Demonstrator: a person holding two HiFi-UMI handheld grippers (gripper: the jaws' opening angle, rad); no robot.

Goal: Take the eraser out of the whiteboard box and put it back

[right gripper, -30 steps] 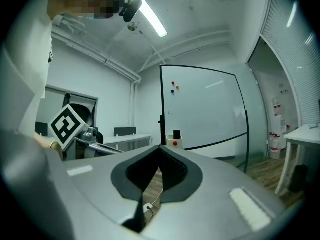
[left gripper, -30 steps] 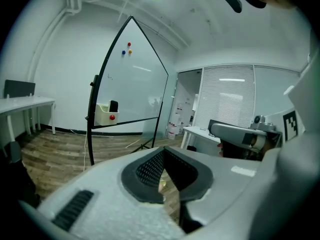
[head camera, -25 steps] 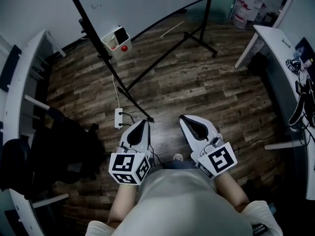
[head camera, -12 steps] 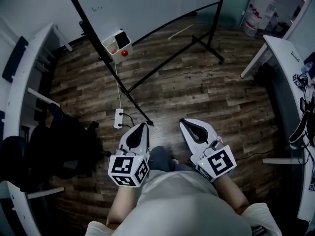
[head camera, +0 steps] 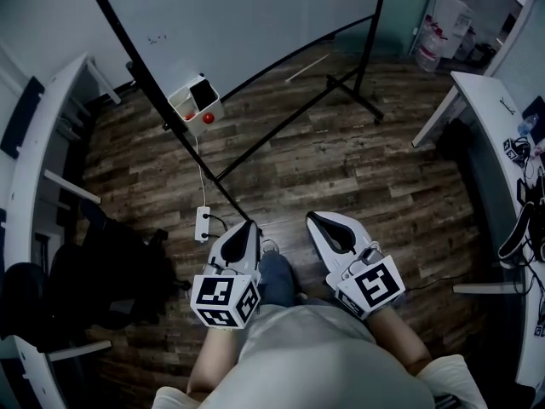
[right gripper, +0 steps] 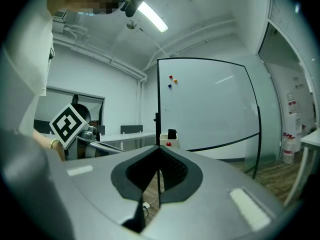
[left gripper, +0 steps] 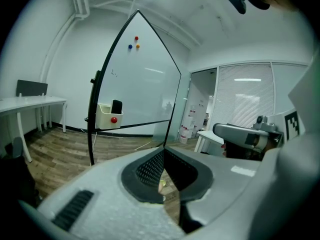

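The cream whiteboard box hangs on the black frame of the whiteboard, far ahead of both grippers. The black eraser stands upright in it, with a red round magnet on its front. In the left gripper view the box and the eraser show at middle left. In the right gripper view the box and the eraser sit just above the jaws. My left gripper and right gripper are held low before the person's body, both shut and empty.
The whiteboard stand's black legs spread over the wooden floor. A white power strip with its cable lies just ahead of the left gripper. White desks run along the left and right. A dark chair stands at left.
The view has advanced towards the whiteboard, so the box now sits lower in the head view. Both grippers stay shut before the body. A leg and shoe now show between them.
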